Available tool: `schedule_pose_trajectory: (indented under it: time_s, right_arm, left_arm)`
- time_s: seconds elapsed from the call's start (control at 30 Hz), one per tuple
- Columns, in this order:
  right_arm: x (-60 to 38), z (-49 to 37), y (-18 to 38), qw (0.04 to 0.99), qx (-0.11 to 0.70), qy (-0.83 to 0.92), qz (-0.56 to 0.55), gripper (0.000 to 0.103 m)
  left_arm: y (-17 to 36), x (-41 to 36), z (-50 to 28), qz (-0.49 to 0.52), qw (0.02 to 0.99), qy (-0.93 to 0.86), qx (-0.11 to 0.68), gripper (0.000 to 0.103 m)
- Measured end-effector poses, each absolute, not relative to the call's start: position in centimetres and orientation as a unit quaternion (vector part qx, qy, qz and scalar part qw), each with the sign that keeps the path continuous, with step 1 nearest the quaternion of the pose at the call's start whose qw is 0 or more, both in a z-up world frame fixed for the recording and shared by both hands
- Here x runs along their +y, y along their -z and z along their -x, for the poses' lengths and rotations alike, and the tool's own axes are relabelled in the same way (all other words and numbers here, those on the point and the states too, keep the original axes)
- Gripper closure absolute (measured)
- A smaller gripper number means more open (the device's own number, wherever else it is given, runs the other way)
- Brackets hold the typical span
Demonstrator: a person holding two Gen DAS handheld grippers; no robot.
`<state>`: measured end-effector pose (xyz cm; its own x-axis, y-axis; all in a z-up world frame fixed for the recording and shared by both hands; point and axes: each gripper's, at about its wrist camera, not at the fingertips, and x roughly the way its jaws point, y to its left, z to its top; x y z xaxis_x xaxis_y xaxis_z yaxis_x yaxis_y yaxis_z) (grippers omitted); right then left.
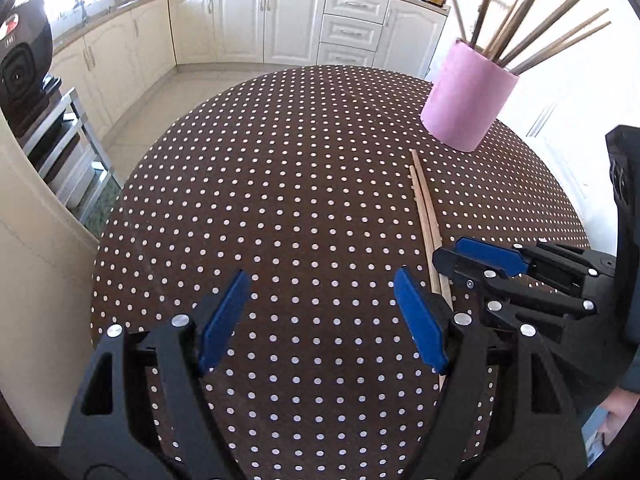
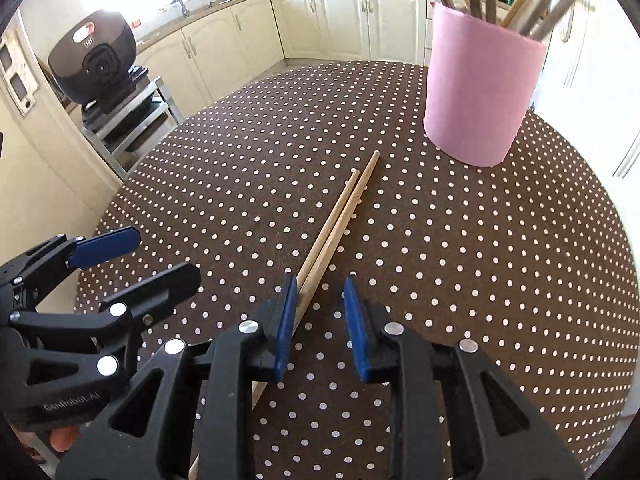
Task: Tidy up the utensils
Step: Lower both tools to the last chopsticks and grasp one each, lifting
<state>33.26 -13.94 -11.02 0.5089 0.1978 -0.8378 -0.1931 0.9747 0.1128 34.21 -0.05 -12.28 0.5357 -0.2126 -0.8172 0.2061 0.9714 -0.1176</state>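
Two wooden chopsticks (image 1: 426,216) (image 2: 340,216) lie side by side on the brown polka-dot table (image 1: 280,200) (image 2: 480,280). Beyond them stands a pink cup (image 1: 468,96) (image 2: 480,88) that holds several more chopsticks. My right gripper (image 2: 320,282) (image 1: 448,254) is low over the near part of the pair with its jaws a narrow gap apart. The sticks run along the inside of its left pad and on under it, and the pads do not press on them. To the left of the sticks, my left gripper (image 1: 322,276) (image 2: 168,254) stands wide open over bare cloth.
A black cooker (image 2: 96,64) (image 1: 20,68) sits on a metal rack left of the table. Cream kitchen cabinets (image 1: 280,20) run along the far wall. The table's round edge drops off at left and far side. A dark sleeve (image 1: 624,240) is at the right.
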Motion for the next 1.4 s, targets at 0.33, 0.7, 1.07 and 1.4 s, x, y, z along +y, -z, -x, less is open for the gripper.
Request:
schedule_pose_trajectory:
  time_s: [0.33,0.7,1.07,1.4]
  right_arm:
    - [-14.6,-33.0,11.5,0.859,0.5,-0.101,0.04,0.085]
    - [-20.6,-33.0,11.3,0.85,0.515,-0.1,-0.041,0.083]
    - [-22.4,-35.9,10.9,0.851,0.51,-0.081,-0.093,0.083]
    - [-20.7,-37.7,11.3,0.861,0.497,-0.075,-0.08,0.096]
  left_arm:
    - [12.6,-0.9,-34.3,0.001,0.871,0.131,0.475,0.029]
    - [13.2,-6.5,-36.1,0.001,0.857,0.165,0.488,0.029]
    - [13.9,-9.6,-39.3,-0.021,0.853,0.141,0.501,0.065]
    - [14.4,-11.7,-40.9,-0.048,0.861,0.133,0.488,0.095]
